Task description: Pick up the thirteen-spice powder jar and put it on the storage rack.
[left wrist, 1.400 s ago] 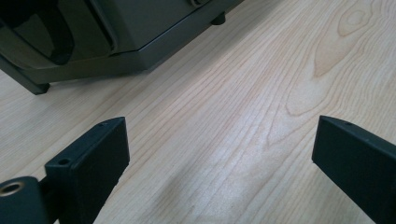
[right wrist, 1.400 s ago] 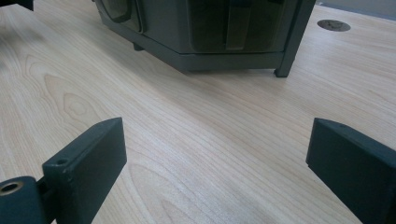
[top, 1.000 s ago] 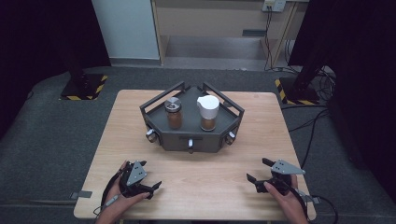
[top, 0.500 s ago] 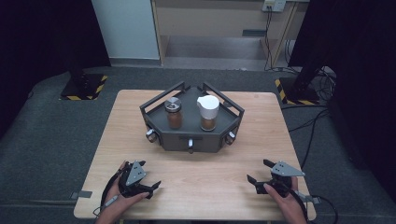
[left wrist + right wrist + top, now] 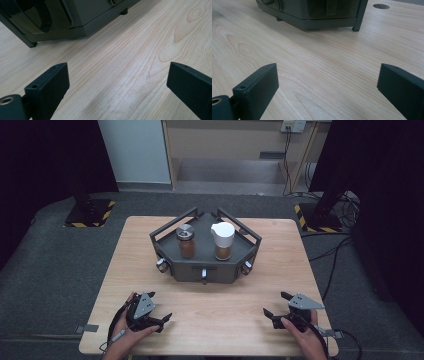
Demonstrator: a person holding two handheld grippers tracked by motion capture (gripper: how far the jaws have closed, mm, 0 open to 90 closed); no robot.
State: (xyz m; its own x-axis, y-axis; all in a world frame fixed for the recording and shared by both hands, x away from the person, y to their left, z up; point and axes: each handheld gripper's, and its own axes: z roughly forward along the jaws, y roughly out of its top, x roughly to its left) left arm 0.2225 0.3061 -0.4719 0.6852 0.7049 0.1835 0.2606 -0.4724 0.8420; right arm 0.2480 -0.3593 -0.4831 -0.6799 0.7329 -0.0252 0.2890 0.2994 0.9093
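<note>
Left tool: the left tool is held low over the near left part of the light wooden table, its jaws spread wide with nothing between them.
Right tool: the right tool is held at the near right, likewise released and empty.
Stand: a dark grey angular metal tray with rails and front knobs is set at the middle of the table, well apart from both tools.
Left jar: a small glass jar of brown powder with a round silver metal lid is seen upright on the tray's left half.
Right jar: a glass jar of brown powder with a white plastic spouted cap stands upright beside it, apart from it.
Handling: both jars are judged light, stiff, smooth and breakable; slipping is likely on glass.
Hold: the glass body below the lid is judged the best place, squeezed gently.
Tray: it is judged heavy and rigid; the side rails would be taken.
</note>
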